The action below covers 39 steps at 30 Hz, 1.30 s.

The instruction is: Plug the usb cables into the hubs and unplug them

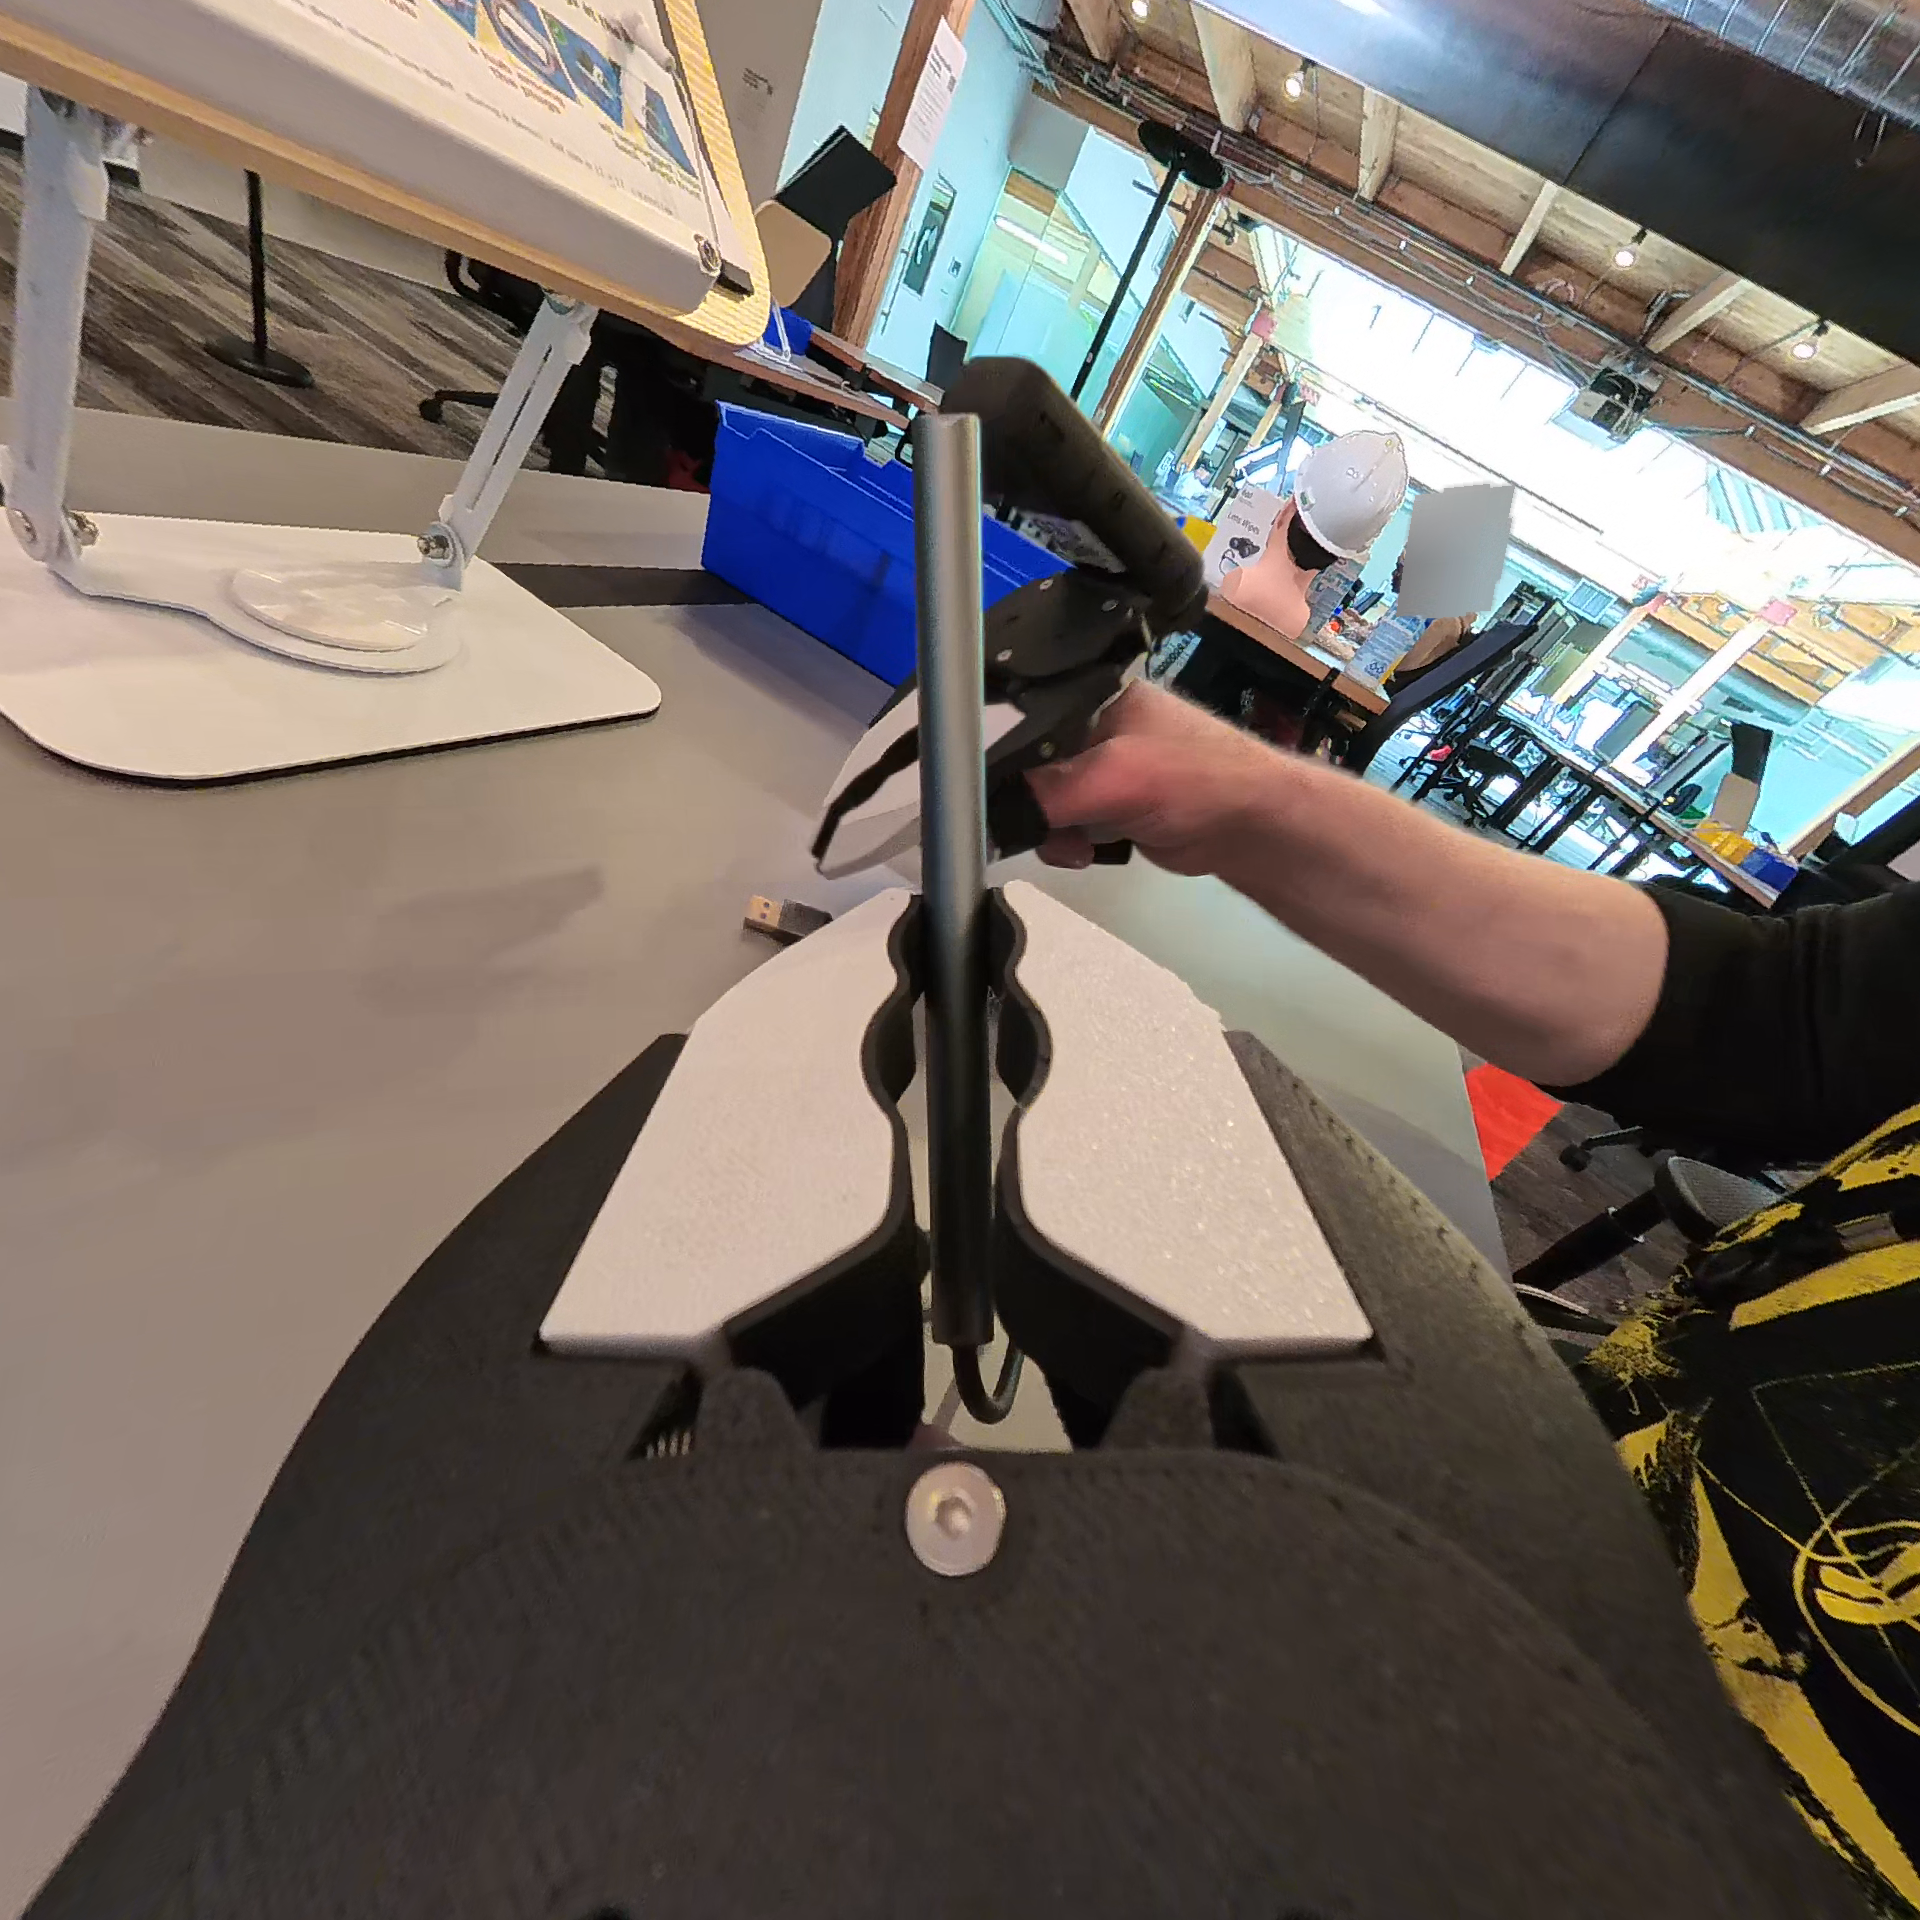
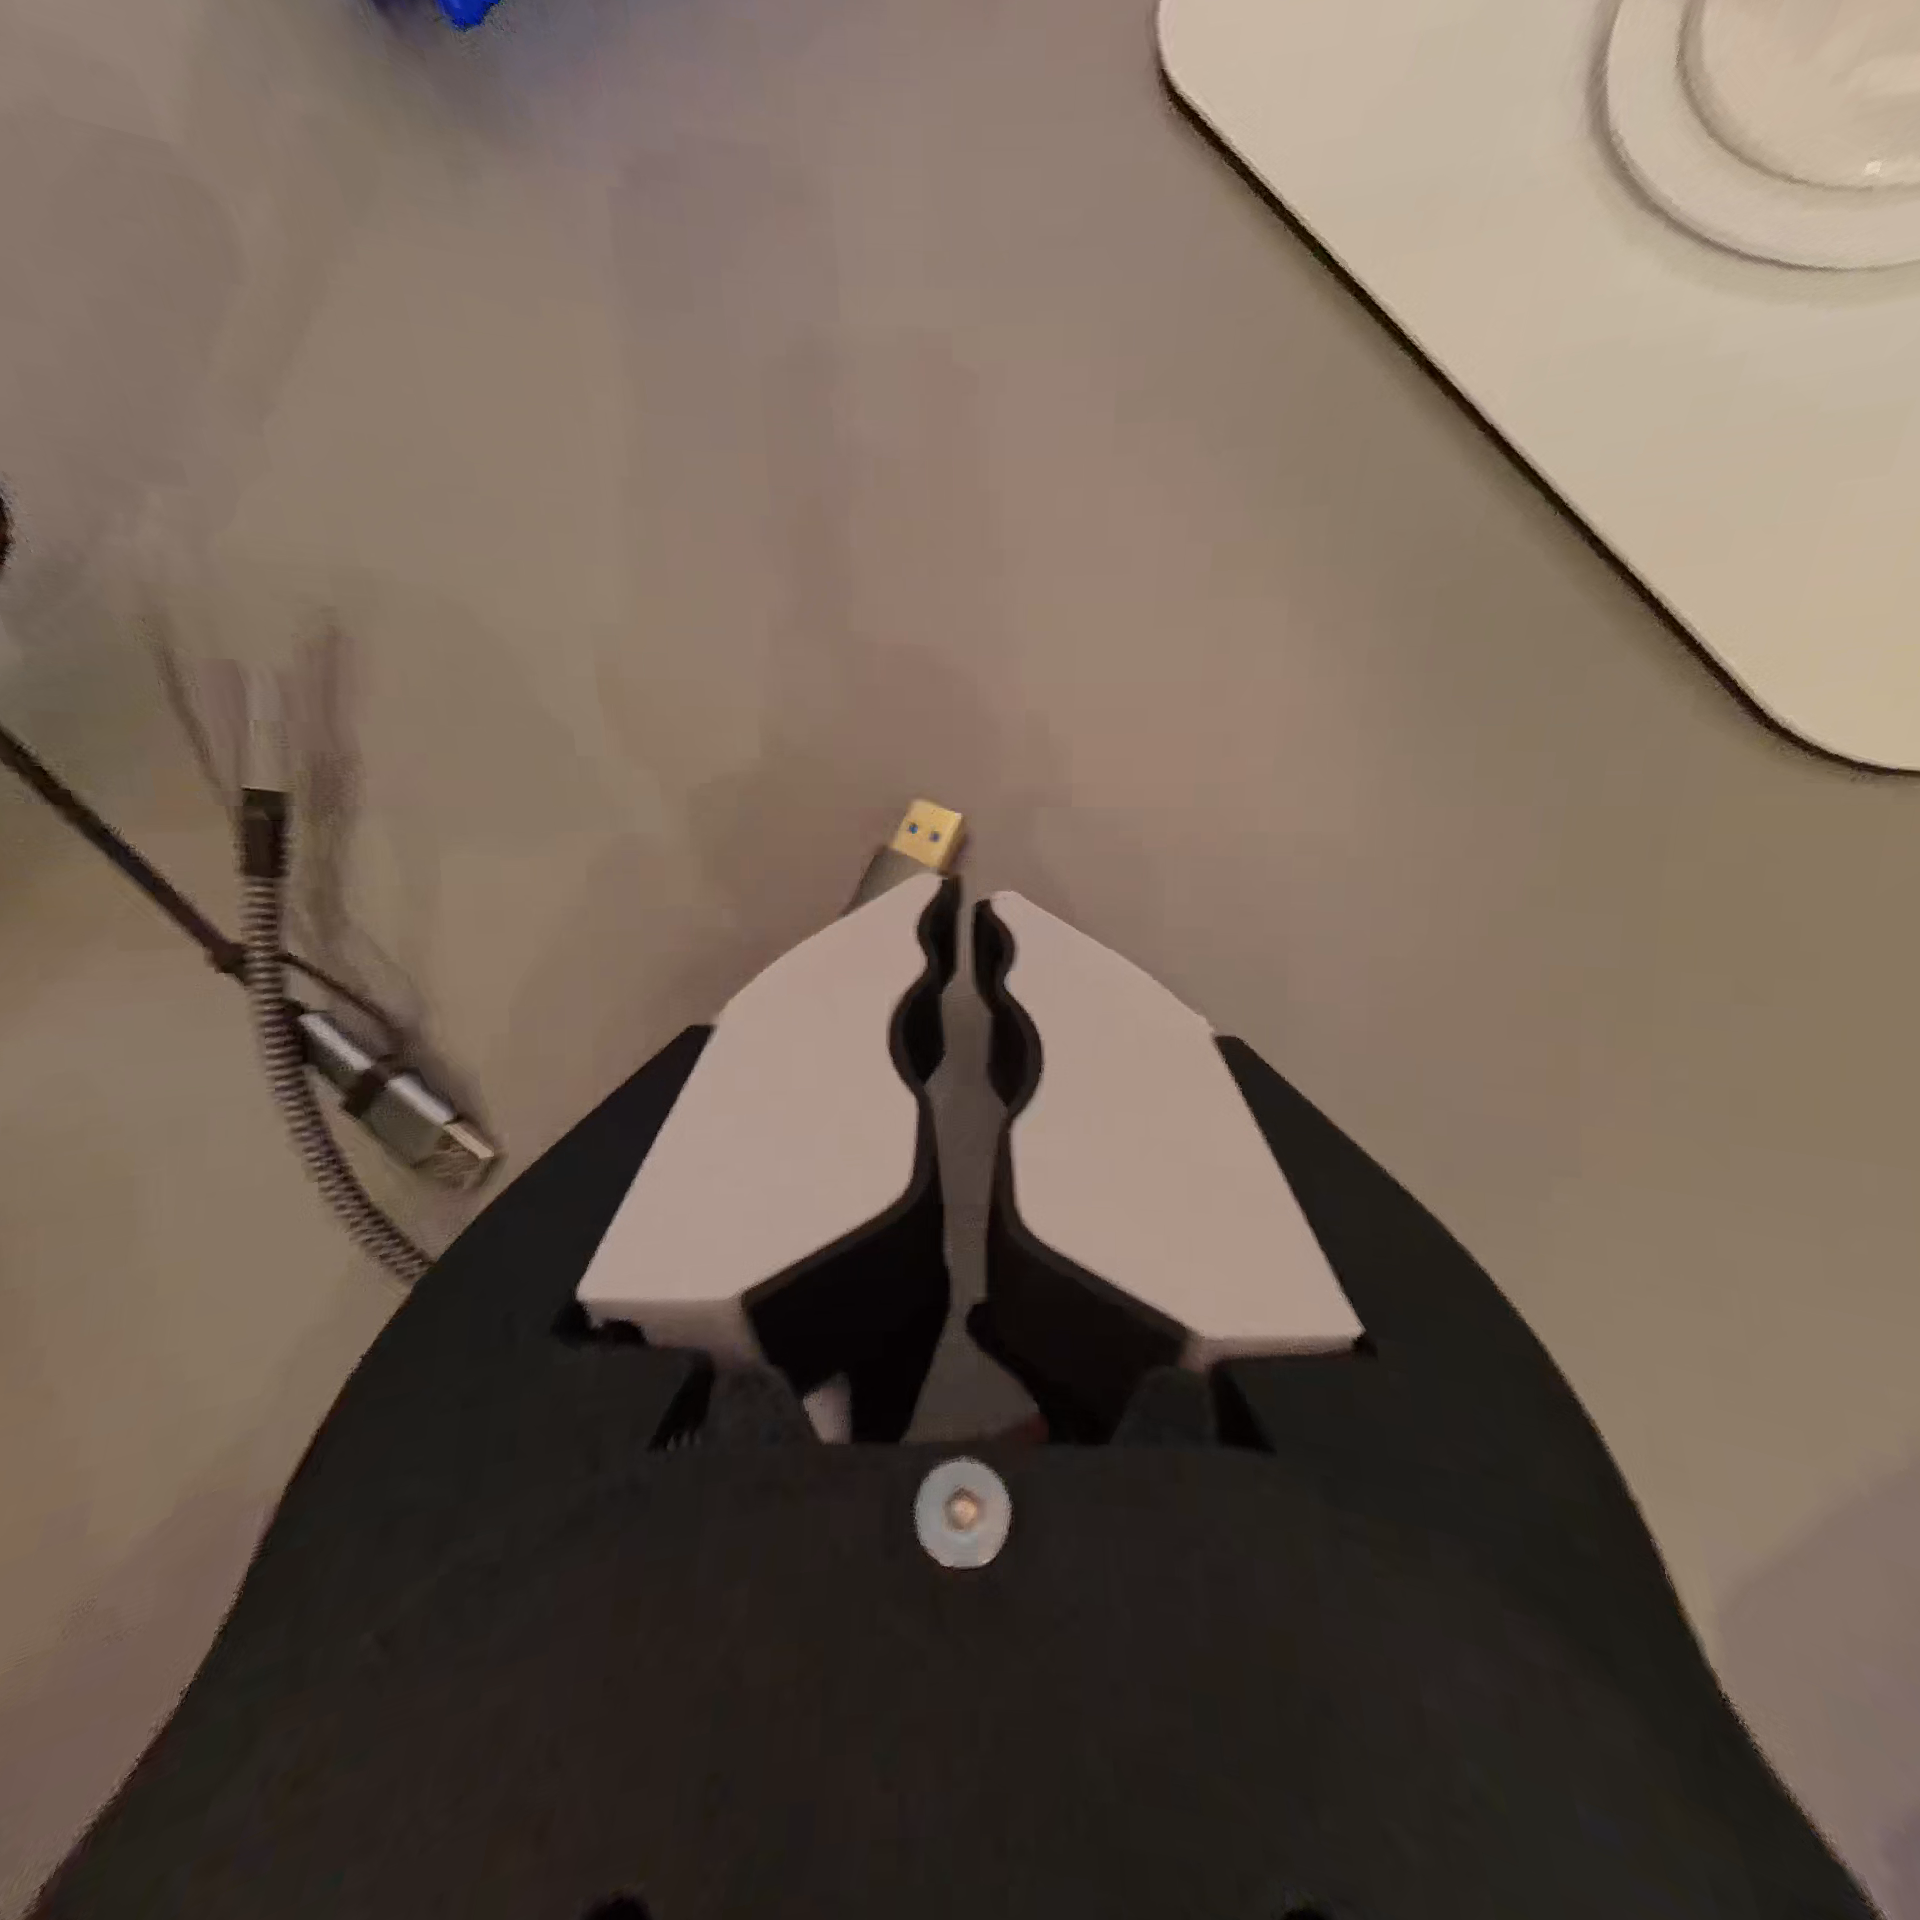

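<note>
Fingers of the left hand-held gripper [image 1: 953, 914] are clamped on a slim dark grey hub [image 1: 948, 727], which stands nearly upright between them; both black wavy pads press against its sides, and a short cable [image 1: 987, 1392] curls out of its lower end. Beyond the hub, the right hand-held gripper [image 1: 847, 842] is carried by a person's hand [image 1: 1164, 790] and tips down toward the grey counter [image 1: 312, 987]. A grey USB plug [image 1: 781, 920] with a gold tip lies flat on the counter just below it. Seen from the right wrist, the two white fingers [image 2: 810, 1091] stand almost together with only a thin slit between the pads and nothing held in them; the gold tip of the plug [image 2: 930, 831] peeks out just ahead of the left fingertip, its body passing beneath that finger. More cables with silver plugs [image 2: 405, 1112] lie off to the left, blurred. A white stand base [image 2: 1558, 416] sits on the counter at upper right.
</note>
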Tool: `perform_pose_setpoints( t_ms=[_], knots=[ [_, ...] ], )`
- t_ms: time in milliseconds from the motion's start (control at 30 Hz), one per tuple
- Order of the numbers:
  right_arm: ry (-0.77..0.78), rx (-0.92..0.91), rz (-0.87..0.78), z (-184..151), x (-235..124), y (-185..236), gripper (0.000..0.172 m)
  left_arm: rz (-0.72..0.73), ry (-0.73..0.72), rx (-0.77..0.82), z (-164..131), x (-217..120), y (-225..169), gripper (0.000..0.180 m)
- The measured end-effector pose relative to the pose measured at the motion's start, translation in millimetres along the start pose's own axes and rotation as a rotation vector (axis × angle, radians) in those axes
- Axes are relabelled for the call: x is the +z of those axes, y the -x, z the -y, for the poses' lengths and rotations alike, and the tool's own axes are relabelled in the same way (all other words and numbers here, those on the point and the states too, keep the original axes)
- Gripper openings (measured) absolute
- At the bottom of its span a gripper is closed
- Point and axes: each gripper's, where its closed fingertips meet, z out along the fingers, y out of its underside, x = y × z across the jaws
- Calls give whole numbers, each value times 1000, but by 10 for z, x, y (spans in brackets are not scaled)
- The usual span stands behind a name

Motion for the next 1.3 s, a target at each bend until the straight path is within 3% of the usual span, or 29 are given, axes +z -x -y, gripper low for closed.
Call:
perform_pose_setpoints(
  t_ms=[33,100,167,233,367,600,833,933,1100,1300],
  knots=[
    [5,38,25,1,-19,55,17,0,2,2,-5,0,-4,10],
    [53,80,13,-86,20,88,42,1,0,-2,-9,-3,1,10],
    [76,78,-27,-161,117,117,45,-3,-3,-7,-12,0,6,10],
    [65,46,-110,-160,167,90,43,-3,2,-5,-20,5,5,10],
    [31,-19,-215,-138,234,86,17,-8,-2,-1,-10,-3,-15,10],
    [-62,99,-82,-97,259,162,16,-12,-14,4,26,-34,-37,10],
    [-160,40,-16,-14,180,263,16,-13,-18,-10,27,-37,-12,10],
    [-200,-79,-12,117,-31,374,16,-52,-46,-71,77,-25,-28,11],
    [-202,-470,18,312,-437,882,15,-164,-123,-204,180,29,-126,11],
    [-134,-821,-7,406,-545,1263,16,-279,-180,-365,214,180,-251,11]
  ],
)
